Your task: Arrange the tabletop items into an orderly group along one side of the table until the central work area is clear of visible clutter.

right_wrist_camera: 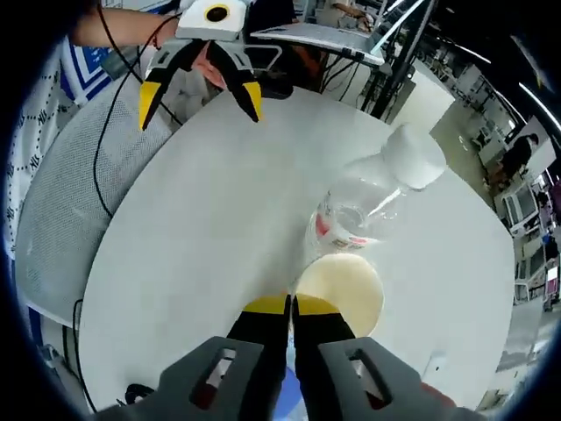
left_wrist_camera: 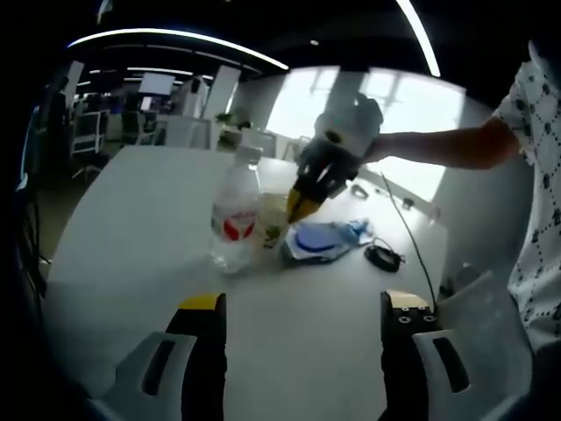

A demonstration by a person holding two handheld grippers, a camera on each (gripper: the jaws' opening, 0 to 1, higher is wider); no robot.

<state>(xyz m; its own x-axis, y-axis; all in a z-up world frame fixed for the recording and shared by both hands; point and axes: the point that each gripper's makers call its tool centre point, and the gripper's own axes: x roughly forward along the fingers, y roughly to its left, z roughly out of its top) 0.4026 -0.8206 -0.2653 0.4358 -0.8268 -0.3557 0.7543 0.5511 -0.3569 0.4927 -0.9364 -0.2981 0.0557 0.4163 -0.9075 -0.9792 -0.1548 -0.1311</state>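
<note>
Water bottle (left_wrist_camera: 234, 217) stands upright mid-surface (left_wrist_camera: 131, 219), touching a cream-lidded cup (left_wrist_camera: 272, 219). Left tool (left_wrist_camera: 302, 303) jaws apart, hovering over bare surface nearer the camera. Right tool (right_wrist_camera: 292, 305) jaws together at the cup lid's (right_wrist_camera: 342, 289) rim. Blue cloth (left_wrist_camera: 323, 239) beyond, black cable (left_wrist_camera: 386, 256) farther.

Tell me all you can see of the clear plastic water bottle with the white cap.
The clear plastic water bottle stands upright on the round white table, white cap on, with a red-and-white label around its middle. It looks nearly empty, though that is hard to judge. A small pale yellow-lidded cup stands close beside it; whether they touch is unclear. The right gripper is beside that cup, not on the bottle. The right gripper view shows the bottle from above.
</note>
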